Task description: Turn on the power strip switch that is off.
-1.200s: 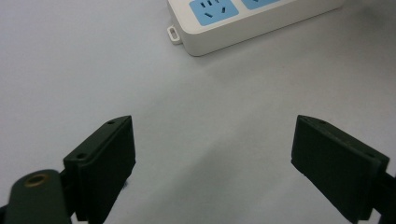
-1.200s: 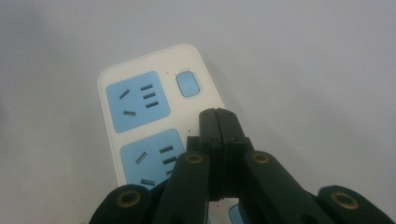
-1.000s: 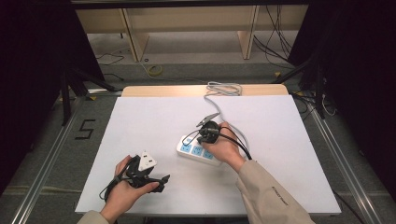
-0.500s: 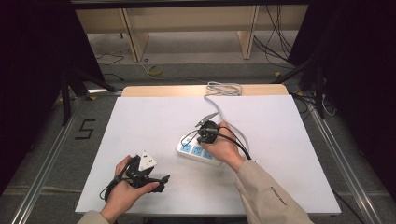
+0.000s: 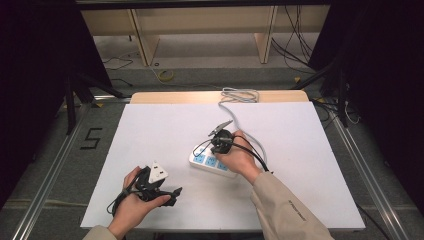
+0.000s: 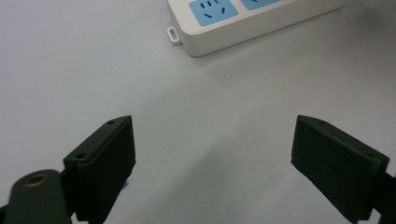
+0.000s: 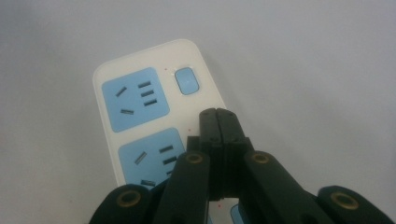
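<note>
**Nothing has moved: my shut right tool waits over the power strip's switch**

Across the last second I see no change. Both my hands sit where they were a moment ago, and the power strip has not shifted. So I judge the work is paused just short of contact, with no press on the switch made yet.

The white table [image 5: 150,125] carries 1 thing that matters, the power strip [image 5: 207,161]. It lies slantwise near the middle of the table, and its grey cable [image 5: 240,95] runs off to the far edge.

My right hand [image 5: 240,160] rests over the strip's near end and tilts the right gripper [image 7: 218,114] forward and down across the strip. Its 2 jaws are pressed together with nothing between them. In the right gripper view the tips sit beside the blue sockets, just short of the small blue switch [image 7: 187,80]. I cannot tell whether they touch the strip's white face.

My left hand [image 5: 132,205] lies low on the table's near left, well apart from the strip. It holds the left gripper [image 6: 212,140] nearly level, pointed towards the strip's end. Those jaws are spread wide and empty over bare table.

If the switch is the goal, a short push forward and down with the closed tips should reach it.
</note>
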Available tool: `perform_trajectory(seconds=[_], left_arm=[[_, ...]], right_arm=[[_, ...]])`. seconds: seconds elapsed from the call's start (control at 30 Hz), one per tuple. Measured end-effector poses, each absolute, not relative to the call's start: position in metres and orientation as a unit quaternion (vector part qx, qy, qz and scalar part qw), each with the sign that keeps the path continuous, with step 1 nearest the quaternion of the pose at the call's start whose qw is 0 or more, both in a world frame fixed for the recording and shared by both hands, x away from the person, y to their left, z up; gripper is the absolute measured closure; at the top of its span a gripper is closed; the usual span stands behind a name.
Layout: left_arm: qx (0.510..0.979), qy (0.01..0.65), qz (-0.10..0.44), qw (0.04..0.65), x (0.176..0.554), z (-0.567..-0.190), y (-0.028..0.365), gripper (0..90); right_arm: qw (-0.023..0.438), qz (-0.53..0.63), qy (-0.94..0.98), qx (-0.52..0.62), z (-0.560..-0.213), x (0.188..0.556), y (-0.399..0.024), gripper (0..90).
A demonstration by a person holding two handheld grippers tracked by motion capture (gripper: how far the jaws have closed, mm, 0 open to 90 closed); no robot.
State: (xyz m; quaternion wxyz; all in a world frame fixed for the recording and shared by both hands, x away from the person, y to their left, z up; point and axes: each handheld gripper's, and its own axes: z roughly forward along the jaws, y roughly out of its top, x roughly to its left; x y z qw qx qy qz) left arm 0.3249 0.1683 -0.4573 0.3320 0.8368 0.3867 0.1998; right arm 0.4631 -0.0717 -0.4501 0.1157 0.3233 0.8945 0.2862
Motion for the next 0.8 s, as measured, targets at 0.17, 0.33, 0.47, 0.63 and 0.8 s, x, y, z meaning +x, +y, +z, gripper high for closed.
perform_trajectory(seconds=[0.17, 0.33, 0.47, 0.63, 0.8], left_arm=[[0.837, 0.387, 0.2, 0.332, 0.325, -0.4575, 0.1682, 13.2], [0.837, 0.387, 0.2, 0.332, 0.325, -0.4575, 0.1681, 13.2], [0.836, 0.387, 0.2, 0.332, 0.3248, -0.4573, 0.1681, 13.2], [0.836, 0.387, 0.199, 0.333, 0.3247, -0.4574, 0.1678, 13.2], [0.836, 0.388, 0.199, 0.334, 0.3249, -0.4576, 0.1678, 13.2]], right_arm=[[0.112, 0.285, 0.893, 0.329, -0.45, 0.4631, -0.0717, 90.0], [0.111, 0.284, 0.893, 0.33, -0.4498, 0.4637, -0.0714, 90.0], [0.111, 0.281, 0.895, 0.33, -0.4494, 0.4637, -0.0704, 90.0], [0.111, 0.278, 0.895, 0.331, -0.4491, 0.4635, -0.0699, 90.0], [0.11, 0.277, 0.896, 0.33, -0.4488, 0.4642, -0.0698, 90.0]])
